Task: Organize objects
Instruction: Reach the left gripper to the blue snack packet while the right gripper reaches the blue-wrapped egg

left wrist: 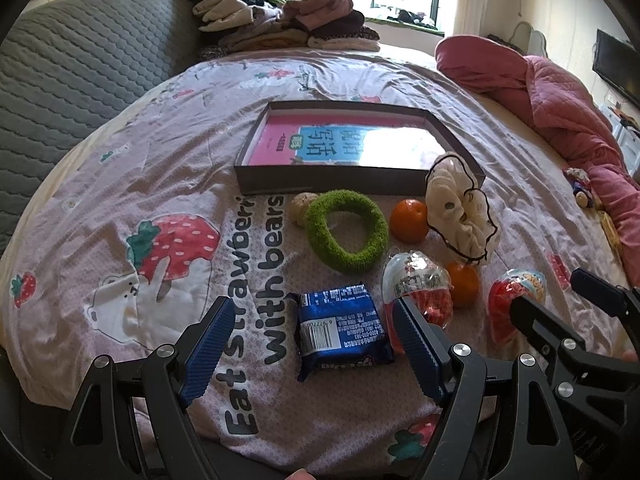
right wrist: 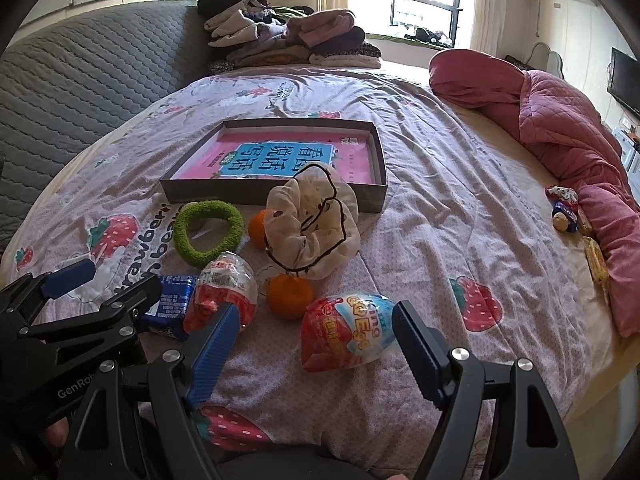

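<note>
L wrist view: my left gripper (left wrist: 312, 354) sits low centre of frame, fingers (left wrist: 208, 350) spread wide, nothing pinched. Blue snack packet (left wrist: 340, 330) lies flat on the bed quilt (left wrist: 120, 184) between them, pads not touching it. Just right of it, a wrapped egg toy (left wrist: 418, 280), partly behind the right finger. Behind that, a near orange (left wrist: 464, 283). Second egg toy (left wrist: 516, 296) at lower right, w/ the right gripper (left wrist: 560, 312) in front of it. Mid frame: green scrunchie (left wrist: 346, 230), small beige ball (left wrist: 301, 208) at its upper left, far orange (left wrist: 409, 219), cream scrunchie (left wrist: 460, 216) leaning on the box corner. Shallow grey box (left wrist: 332, 184) above centre, pink-and-blue book (left wrist: 340, 146) lying inside.

R wrist view: my right gripper (right wrist: 314, 354) low centre, fingers (right wrist: 420, 350) spread, holding nothing. Second egg toy (right wrist: 348, 330) lies on the quilt between them, apart from both pads. Left gripper (right wrist: 100, 280) at lower left, over the blue packet (right wrist: 172, 300). First egg toy (right wrist: 224, 288) and near orange (right wrist: 290, 295) left of centre. Box (right wrist: 280, 196) upper centre. Clothes pile (right wrist: 288, 36) at top; pink blanket (right wrist: 560, 128) at right.
</note>
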Tool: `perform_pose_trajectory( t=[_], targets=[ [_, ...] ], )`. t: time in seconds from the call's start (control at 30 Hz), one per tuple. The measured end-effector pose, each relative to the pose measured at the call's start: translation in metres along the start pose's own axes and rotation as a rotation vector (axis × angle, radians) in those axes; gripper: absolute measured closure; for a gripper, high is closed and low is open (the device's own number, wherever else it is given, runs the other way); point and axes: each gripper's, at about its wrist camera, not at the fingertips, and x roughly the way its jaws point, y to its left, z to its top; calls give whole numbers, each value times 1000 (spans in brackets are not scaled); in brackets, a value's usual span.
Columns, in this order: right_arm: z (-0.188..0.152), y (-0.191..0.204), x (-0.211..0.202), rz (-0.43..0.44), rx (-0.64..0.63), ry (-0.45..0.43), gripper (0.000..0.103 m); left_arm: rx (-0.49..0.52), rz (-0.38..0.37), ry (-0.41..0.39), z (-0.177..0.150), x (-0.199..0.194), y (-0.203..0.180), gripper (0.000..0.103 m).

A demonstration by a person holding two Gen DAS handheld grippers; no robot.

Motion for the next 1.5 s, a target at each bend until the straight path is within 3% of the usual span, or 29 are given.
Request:
perform_pose_trajectory(
  t=[0.57, 1.33, 1.5],
  targets=[
    [-6, -23, 27, -1, 10, 81, 25, -22, -5, 116, -2, 34, 9, 21],
    [-7, -27, 61, 27, -34, 176, 25, 15, -18, 158, -2, 52, -8, 21],
    [-8, -27, 71, 55, -58, 210, 25, -20, -59, 194, 1, 61, 0, 21]
  ],
)
